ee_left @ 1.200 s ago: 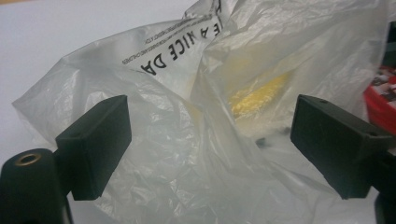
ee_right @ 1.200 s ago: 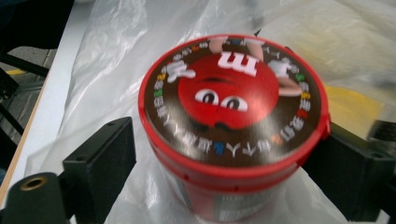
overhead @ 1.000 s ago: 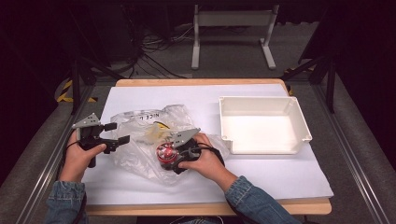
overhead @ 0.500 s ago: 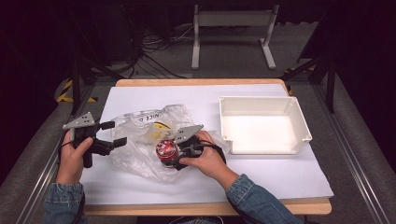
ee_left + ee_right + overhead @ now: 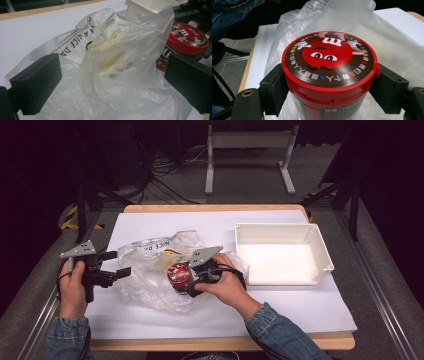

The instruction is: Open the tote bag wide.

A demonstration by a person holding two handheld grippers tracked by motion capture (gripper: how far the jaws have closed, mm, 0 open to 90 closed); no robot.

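Clamped on either side of a red candy tub (image 5: 329, 75), just under its lid, the jaws of the right gripper (image 5: 192, 281) hold it upright near the middle of the desk's near half. The tub sits against the crumpled clear plastic bag (image 5: 150, 275), and I cannot tell whether it stands on the film or is lifted a little. It looks rigid and smooth-walled, so I judge it fairly slippery; the lip under the lid is the sensible place to hold, since it stops the tub sliding down through the pads. How heavy it is cannot be read from here.

Toward the desk's left edge, the left gripper (image 5: 107, 270) has its jaws wide apart, holding nothing, pointed at the bag's left side and just short of it. The bag is thin, soft and limp, likely to crumple and cling; a pinch on a bunched fold or its printed edge should hold better than a flat patch. Something yellow (image 5: 110, 60) shows dimly through the film.

Farther off, toward the right edge, a white tray (image 5: 320, 255) lies empty on the white sheet (image 5: 300, 310).
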